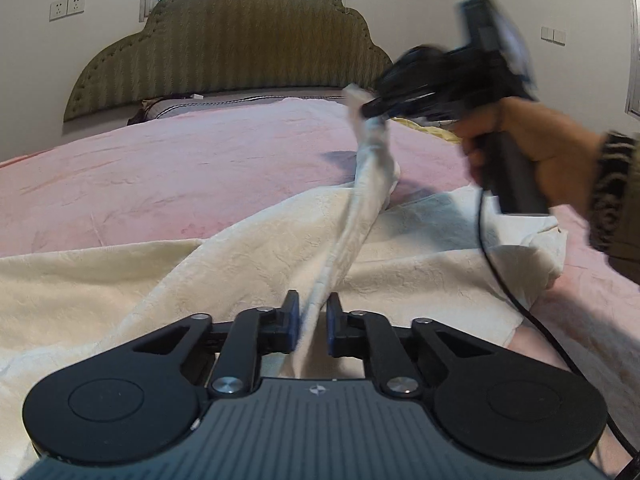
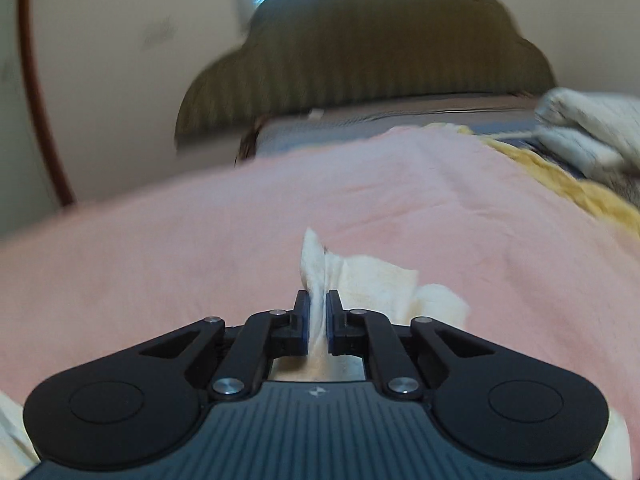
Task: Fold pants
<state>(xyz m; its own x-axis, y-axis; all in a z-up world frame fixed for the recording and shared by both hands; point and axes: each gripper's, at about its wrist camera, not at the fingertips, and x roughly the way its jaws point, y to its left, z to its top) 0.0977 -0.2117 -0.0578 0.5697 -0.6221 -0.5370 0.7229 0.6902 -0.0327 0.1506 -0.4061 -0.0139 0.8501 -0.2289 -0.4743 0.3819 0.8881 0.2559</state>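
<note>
Cream pants spread across a pink bedspread, near the foot of the bed. Left gripper pinched on a raised ridge of the fabric. Right gripper clamped on another bunch, lifted clear of the bed; blurred, so probably an edge. Green headboard behind.

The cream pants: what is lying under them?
Under the cream pants lies a pink blanket, visible around them. The part directly beneath is covered, so anything else there cannot be seen.
</note>
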